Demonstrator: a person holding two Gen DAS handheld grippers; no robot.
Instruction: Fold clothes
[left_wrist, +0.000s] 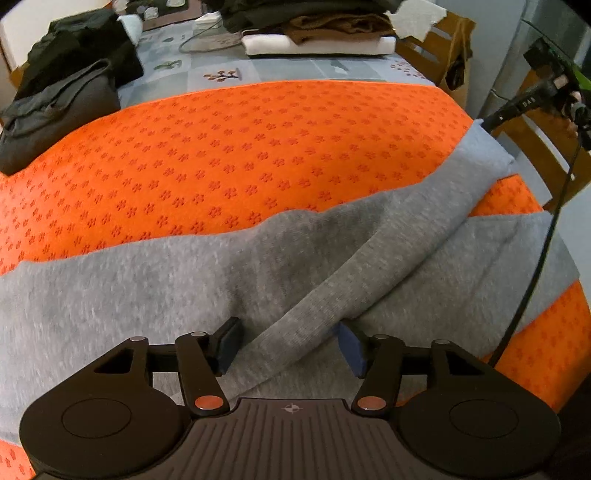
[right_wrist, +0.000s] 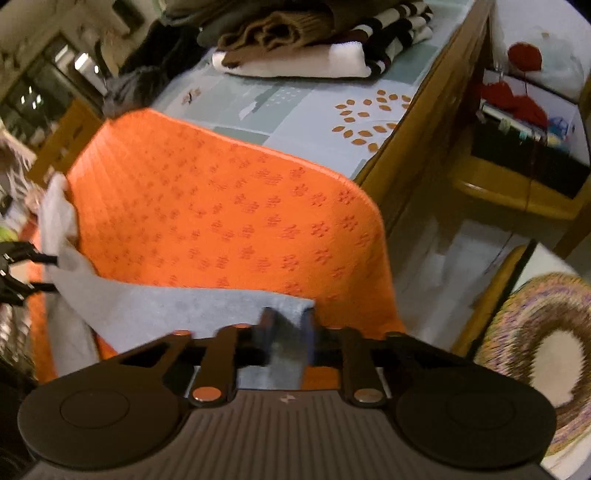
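Note:
A grey knit garment (left_wrist: 147, 288) lies spread over the near half of an orange flower-patterned mat (left_wrist: 240, 147). One long grey sleeve (left_wrist: 369, 266) runs diagonally from bottom centre to upper right. My left gripper (left_wrist: 290, 345) stands open astride the sleeve's near end; the right pad touches its edge and the left pad stands clear. At the sleeve's far end my right gripper (left_wrist: 487, 123) pinches the fabric. In the right wrist view my right gripper (right_wrist: 288, 332) is shut on a grey fold of the garment (right_wrist: 166, 306), just above the mat (right_wrist: 240, 203) near its right edge.
Folded clothes (left_wrist: 317, 33) are stacked at the table's far side, and dark clothes (left_wrist: 62, 85) are heaped at the far left. A wooden chair (left_wrist: 443, 48) stands beyond the right corner. Past the table edge lies a round woven cushion (right_wrist: 546, 354).

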